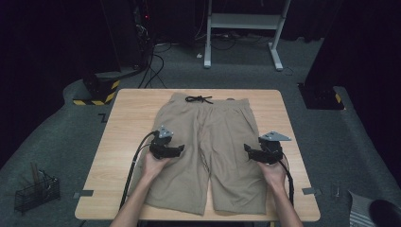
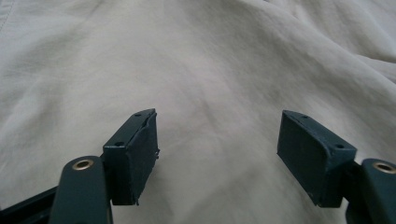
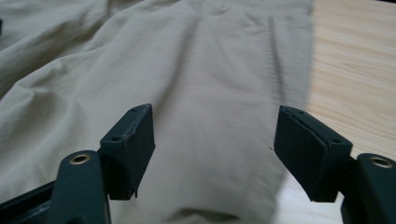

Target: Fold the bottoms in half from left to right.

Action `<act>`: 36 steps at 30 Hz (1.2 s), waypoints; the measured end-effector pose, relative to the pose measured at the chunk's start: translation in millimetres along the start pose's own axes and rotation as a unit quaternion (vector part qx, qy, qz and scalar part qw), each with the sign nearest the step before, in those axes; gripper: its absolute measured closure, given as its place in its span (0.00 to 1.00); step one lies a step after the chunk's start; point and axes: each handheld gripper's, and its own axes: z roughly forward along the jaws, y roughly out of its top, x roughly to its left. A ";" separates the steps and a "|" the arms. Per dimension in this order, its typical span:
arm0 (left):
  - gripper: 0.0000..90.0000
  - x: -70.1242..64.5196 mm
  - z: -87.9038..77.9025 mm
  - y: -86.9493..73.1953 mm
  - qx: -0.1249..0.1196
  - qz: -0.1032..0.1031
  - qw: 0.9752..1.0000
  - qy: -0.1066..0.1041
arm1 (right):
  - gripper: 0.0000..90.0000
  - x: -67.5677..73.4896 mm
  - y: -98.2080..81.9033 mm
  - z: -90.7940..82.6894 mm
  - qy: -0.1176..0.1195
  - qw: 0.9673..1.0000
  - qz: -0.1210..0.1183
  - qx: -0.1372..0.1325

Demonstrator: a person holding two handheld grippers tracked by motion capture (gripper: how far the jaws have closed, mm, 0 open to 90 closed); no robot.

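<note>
Between the spread jaws of the left gripper [image 2: 217, 154] lies only flat fabric of the shorts [image 1: 208, 151]. Right gripper [image 3: 214, 154] likewise spread, empty, above the outer hem beside bare table [image 3: 359, 70]. Shorts apparently unfolded; folding not begun.

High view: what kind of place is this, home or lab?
Most likely a lab or recording studio, not a home. A lone light wooden table stands on grey carpet amid dark surroundings, black cables trail across the floor behind it, and yellow-and-black hazard striping marks an equipment base at its far left corner.
</note>
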 end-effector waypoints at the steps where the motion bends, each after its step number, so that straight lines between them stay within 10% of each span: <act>1: 0.33 0.0 0.7 0.0 0.001 0.001 1.000 0.004 | 0.35 2.8 1.6 4.2 0.006 1.000 0.002 0.002; 16: 0.33 -1.3 13.3 -4.5 0.011 0.007 1.000 0.026 | 0.41 29.7 1.7 50.8 0.012 0.998 -0.026 0.049; 36: 0.32 -5.1 9.7 -10.2 0.004 0.000 0.999 0.036 | 0.40 37.8 -14.3 59.2 0.002 0.998 -0.034 0.054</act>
